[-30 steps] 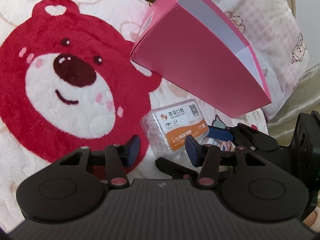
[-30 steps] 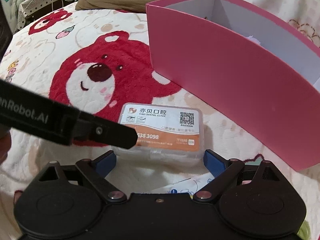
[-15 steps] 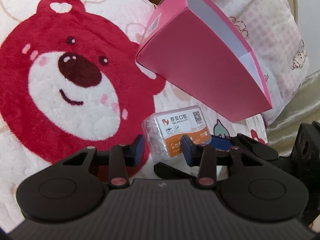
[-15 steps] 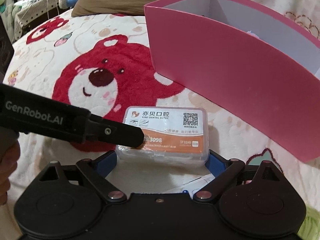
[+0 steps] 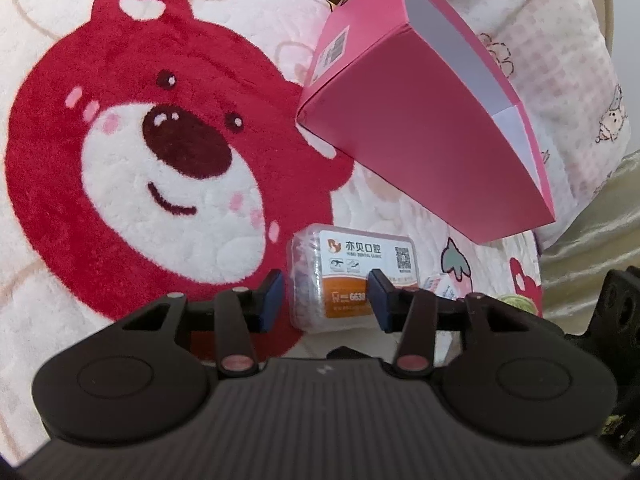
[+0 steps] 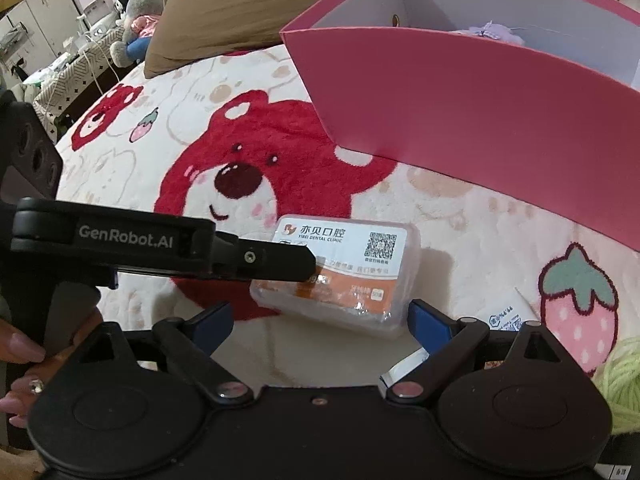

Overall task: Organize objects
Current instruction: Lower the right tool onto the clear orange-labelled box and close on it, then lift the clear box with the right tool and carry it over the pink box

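Observation:
A clear plastic box of floss picks (image 5: 352, 276) with a white and orange label lies flat on the bear blanket. My left gripper (image 5: 326, 300) straddles its left end, and its jaws are opening. The left pad stands clear of the box's side and the right finger (image 5: 380, 300) lies over the label; from the right wrist, that finger (image 6: 272, 260) crosses the box's (image 6: 344, 276) top left corner. My right gripper (image 6: 322, 322) stands open, wide, at the box's near edge, pads not touching. The open pink box (image 6: 480, 112) (image 5: 420, 128) stands behind.
A fluffy blanket with a red bear (image 5: 160, 160) covers the bed. A small sachet (image 6: 508, 316) and green yarn (image 6: 624, 376) lie near my right finger. A lilac item (image 6: 496, 34) sits inside the pink box. A brown pillow (image 6: 224, 8) lies behind, and a hand (image 6: 24, 352) holds the left gripper.
The left gripper's jaws narrowed over the floss box's left end, then widened slightly. The right wrist rolled, so the box and blanket now look tilted in its view. The floss box stayed put.

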`<action>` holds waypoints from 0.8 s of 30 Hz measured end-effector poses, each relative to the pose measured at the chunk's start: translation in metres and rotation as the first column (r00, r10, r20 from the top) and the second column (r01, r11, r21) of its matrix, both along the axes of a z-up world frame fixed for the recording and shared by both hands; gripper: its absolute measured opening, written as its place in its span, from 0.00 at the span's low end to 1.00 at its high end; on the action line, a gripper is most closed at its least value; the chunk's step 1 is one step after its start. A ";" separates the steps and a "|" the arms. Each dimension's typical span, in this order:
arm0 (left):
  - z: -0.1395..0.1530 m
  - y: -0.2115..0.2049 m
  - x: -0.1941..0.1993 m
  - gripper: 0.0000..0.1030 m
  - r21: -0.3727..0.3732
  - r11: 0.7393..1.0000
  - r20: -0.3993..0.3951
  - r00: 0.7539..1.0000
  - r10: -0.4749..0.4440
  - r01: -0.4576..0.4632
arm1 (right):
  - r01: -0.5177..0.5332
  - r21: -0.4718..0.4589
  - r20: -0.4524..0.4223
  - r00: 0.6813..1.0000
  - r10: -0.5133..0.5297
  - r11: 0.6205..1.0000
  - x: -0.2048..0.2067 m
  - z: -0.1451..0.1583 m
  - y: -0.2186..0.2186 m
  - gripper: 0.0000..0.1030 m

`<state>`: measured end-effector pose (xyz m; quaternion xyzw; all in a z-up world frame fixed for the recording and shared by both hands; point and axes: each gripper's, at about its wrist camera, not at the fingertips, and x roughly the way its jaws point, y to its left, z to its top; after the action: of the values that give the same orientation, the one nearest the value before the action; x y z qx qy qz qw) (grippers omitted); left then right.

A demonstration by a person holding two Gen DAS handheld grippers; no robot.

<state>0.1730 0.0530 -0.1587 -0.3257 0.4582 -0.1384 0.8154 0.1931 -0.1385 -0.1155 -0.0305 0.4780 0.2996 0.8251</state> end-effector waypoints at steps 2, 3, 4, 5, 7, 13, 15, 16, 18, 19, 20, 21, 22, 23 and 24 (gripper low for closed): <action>-0.003 0.003 0.001 0.43 -0.026 1.000 -0.004 1.000 -0.002 0.002 | -0.004 -0.017 0.005 1.000 0.004 1.000 0.002 -0.002 0.002 0.93; -0.004 0.004 0.001 0.43 -0.041 0.999 -0.007 1.000 -0.004 0.003 | -0.005 -0.027 0.007 1.000 0.005 1.000 0.003 -0.003 0.004 0.94; -0.006 0.004 0.002 0.43 -0.052 0.999 -0.013 1.000 -0.006 0.005 | -0.004 -0.034 0.009 1.000 0.005 0.999 0.004 -0.004 0.005 0.94; -0.006 0.005 0.002 0.43 -0.057 0.998 -0.015 1.000 -0.004 0.003 | -0.001 -0.039 0.012 1.000 0.002 0.999 0.005 -0.006 0.006 0.94; -0.006 0.004 0.001 0.42 -0.057 0.998 -0.013 1.000 -0.001 0.000 | 0.010 -0.046 0.019 1.000 -0.009 0.999 0.006 -0.009 0.008 0.94; -0.007 0.001 0.000 0.43 -0.044 0.999 0.000 1.000 0.002 -0.002 | 0.030 -0.076 0.056 0.998 -0.026 0.997 0.007 -0.016 0.014 0.94; -0.007 0.000 -0.001 0.43 -0.042 0.999 0.001 1.000 0.001 0.000 | 0.027 -0.078 0.070 0.997 -0.021 0.997 0.005 -0.016 0.013 0.93; -0.007 0.000 -0.001 0.43 -0.041 0.999 0.001 1.000 -0.001 0.001 | 0.028 -0.077 0.076 0.997 -0.022 0.997 0.003 -0.016 0.013 0.93; -0.004 -0.003 -0.002 0.43 -0.026 1.000 -0.008 1.000 -0.009 0.009 | 0.039 -0.084 0.104 0.994 -0.031 0.996 -0.002 -0.014 0.014 0.92; -0.001 -0.003 -0.003 0.43 -0.016 1.000 -0.010 1.000 -0.014 0.014 | 0.045 -0.092 0.115 0.993 -0.034 0.995 -0.004 -0.013 0.015 0.92; 0.002 -0.005 -0.004 0.43 -0.002 1.000 -0.008 1.000 -0.022 0.022 | 0.047 -0.101 0.124 0.992 -0.034 0.994 -0.007 -0.013 0.016 0.92; 0.004 -0.007 -0.004 0.44 0.010 1.000 -0.010 1.000 -0.028 0.028 | 0.048 -0.108 0.134 0.990 -0.034 0.993 -0.009 -0.012 0.018 0.92; 0.007 -0.008 -0.005 0.44 0.019 0.999 -0.016 0.999 -0.031 0.032 | 0.050 -0.113 0.139 0.990 -0.034 0.992 -0.012 -0.010 0.019 0.92; 0.009 -0.009 -0.006 0.45 0.027 0.999 -0.016 0.999 -0.037 0.037 | 0.049 -0.117 0.139 0.990 -0.033 0.992 -0.013 -0.009 0.019 0.92; 0.011 -0.010 -0.006 0.45 0.034 0.999 -0.018 0.999 -0.041 0.042 | 0.045 -0.121 0.137 0.990 -0.029 0.992 -0.014 -0.007 0.019 0.92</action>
<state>0.1666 0.0430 -0.1474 -0.3033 0.4741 -0.1447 0.8138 0.1787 -0.1192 -0.1228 -0.0928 0.4392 0.2513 0.8575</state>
